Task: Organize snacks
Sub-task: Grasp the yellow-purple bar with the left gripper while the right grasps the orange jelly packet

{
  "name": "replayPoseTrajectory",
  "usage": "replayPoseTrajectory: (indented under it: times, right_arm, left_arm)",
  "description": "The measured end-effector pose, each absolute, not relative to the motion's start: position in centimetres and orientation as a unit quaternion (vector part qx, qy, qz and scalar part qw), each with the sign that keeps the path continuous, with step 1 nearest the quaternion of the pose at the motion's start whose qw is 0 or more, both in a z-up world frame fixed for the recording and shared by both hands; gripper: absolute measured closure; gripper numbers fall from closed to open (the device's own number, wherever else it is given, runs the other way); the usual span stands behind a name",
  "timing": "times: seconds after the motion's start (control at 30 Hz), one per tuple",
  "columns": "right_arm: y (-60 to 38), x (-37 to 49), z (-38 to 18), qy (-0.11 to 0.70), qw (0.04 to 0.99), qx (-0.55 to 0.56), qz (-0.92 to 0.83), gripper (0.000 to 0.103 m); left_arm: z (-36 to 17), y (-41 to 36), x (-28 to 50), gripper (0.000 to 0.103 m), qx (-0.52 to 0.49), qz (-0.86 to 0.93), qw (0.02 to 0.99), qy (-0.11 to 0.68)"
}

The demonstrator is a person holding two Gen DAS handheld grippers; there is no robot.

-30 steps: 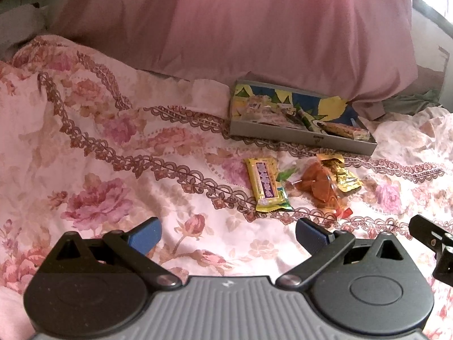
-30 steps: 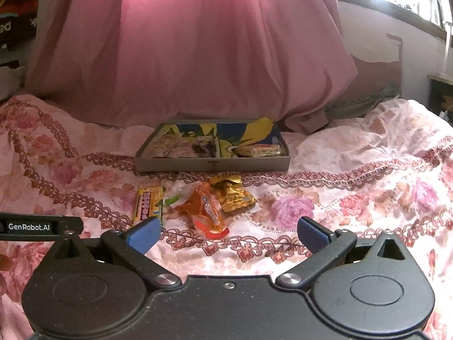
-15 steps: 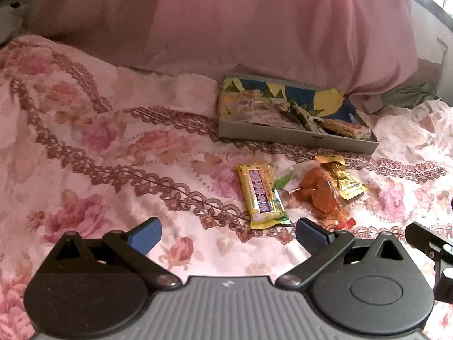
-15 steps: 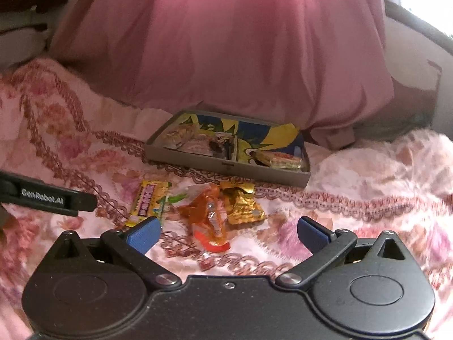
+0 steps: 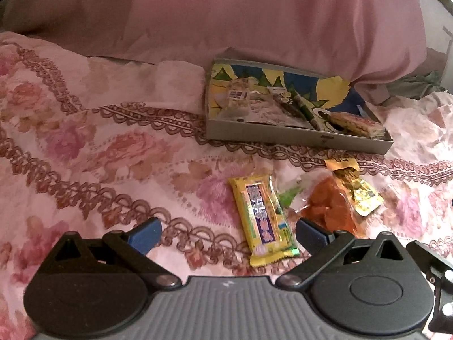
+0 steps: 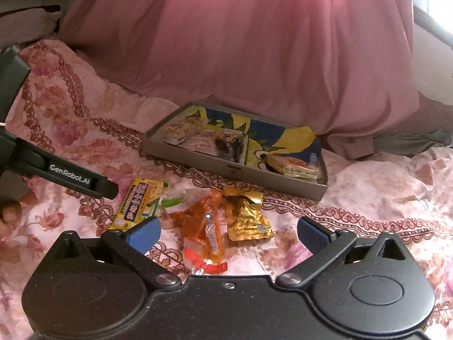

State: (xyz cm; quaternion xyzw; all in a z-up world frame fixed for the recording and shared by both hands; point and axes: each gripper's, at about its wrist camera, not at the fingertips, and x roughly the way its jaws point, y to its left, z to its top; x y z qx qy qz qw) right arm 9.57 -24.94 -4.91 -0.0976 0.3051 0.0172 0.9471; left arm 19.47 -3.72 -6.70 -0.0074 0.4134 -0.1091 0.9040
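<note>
Three loose snacks lie on the floral bedspread: a yellow bar with a purple label (image 5: 262, 216) (image 6: 139, 202), a clear orange pack (image 5: 329, 212) (image 6: 202, 226) and a gold pouch (image 5: 357, 189) (image 6: 245, 215). Behind them sits a shallow grey tray (image 5: 297, 137) (image 6: 226, 167) holding several wrapped snacks. My left gripper (image 5: 228, 235) is open, low over the bed, with the yellow bar just inside its right finger. My right gripper (image 6: 228, 233) is open too, and the orange pack lies between its fingers; whether they touch it I cannot tell.
A big pink cloth mound (image 6: 254, 42) rises right behind the tray. The left gripper's body (image 6: 56, 170) and a thumb show at the left edge of the right wrist view. Bare bedspread (image 5: 85, 155) stretches to the left.
Both grippers have moved forward and down toward the loose snacks, which now sit larger and closer to the fingers. The jaws stayed wide apart throughout.
</note>
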Motion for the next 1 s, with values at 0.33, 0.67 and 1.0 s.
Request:
replayPoseTrajectory:
  times: [0.33,0.67,1.0]
  right_arm:
    - [-25.3,13.0,-7.2,0.319,0.941,-0.110,0.007,0.001]
    - [-24.2,14.4,-9.9,0.341,0.927,-0.154,0.017,0.001]
    - [-23.1,15.5,-11.8,0.348,0.920,-0.174,0.038,0.001]
  left_arm:
    - [-9.3,-5.1,22.8,0.000,0.010,-0.130,0.902,0.410]
    - [-11.0,-5.2,23.6,0.000,-0.006,-0.154,0.894,0.422]
    - [-11.9,-5.2,23.8,0.000,-0.017,-0.182,0.886,0.426]
